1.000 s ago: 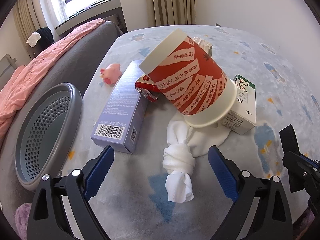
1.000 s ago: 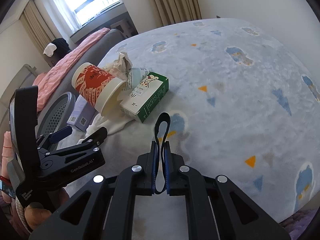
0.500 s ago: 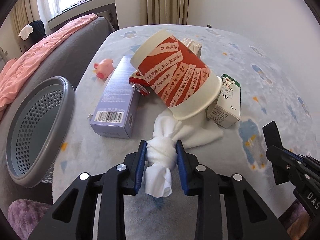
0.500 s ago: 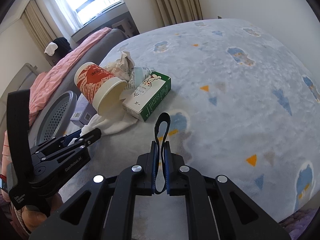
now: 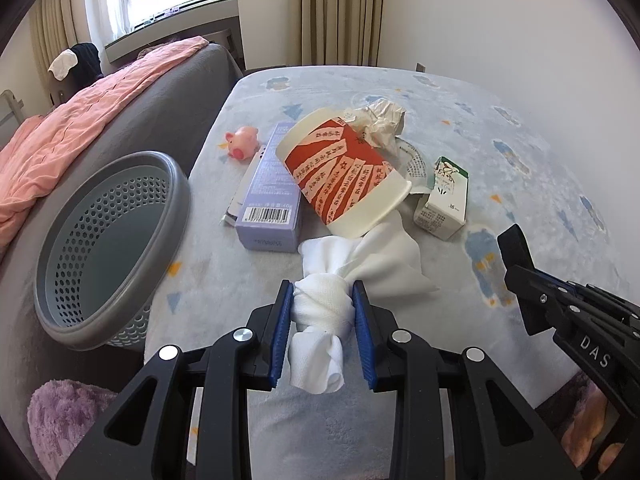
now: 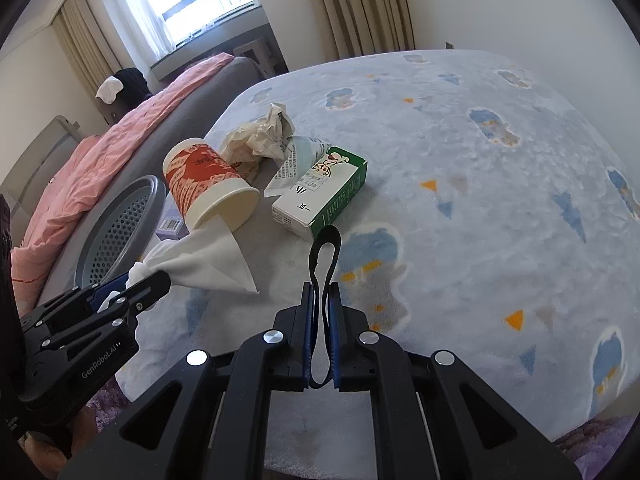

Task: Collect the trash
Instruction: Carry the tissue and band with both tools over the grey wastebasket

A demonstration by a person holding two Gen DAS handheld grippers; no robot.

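Left wrist view is showing the left gripper (image 5: 323, 320) clamping its blue pads on the knotted middle of a white tissue wad (image 5: 324, 308); the jaws have just been closing around it, and the knot is now bulging between them while the loose tail is hanging below. The far end of the tissue is spreading out on the patterned blanket (image 5: 500, 152), touching the mouth of the red-and-white paper cup (image 5: 344, 176) lying tipped on its side. Just beside the cup, a purple box (image 5: 270, 200) is lying on one side and a green-and-white carton (image 5: 444, 200) on the other, with crumpled paper (image 5: 380, 118) behind and a small pink pig toy (image 5: 242, 142) further back. The grey perforated basket (image 5: 108, 248) is sitting at the bed's edge, off to the gripper's left.

From the right wrist view, the right gripper (image 6: 321, 320) is staying pressed together on a black strap loop (image 6: 325, 256), hovering over bare blanket near the carton.

The step in hand looks like picking up the tissue. Next, the wad probably needs lifting clear of the cup's rim, so the cup is not dragged, then swinging left over the basket before letting go.
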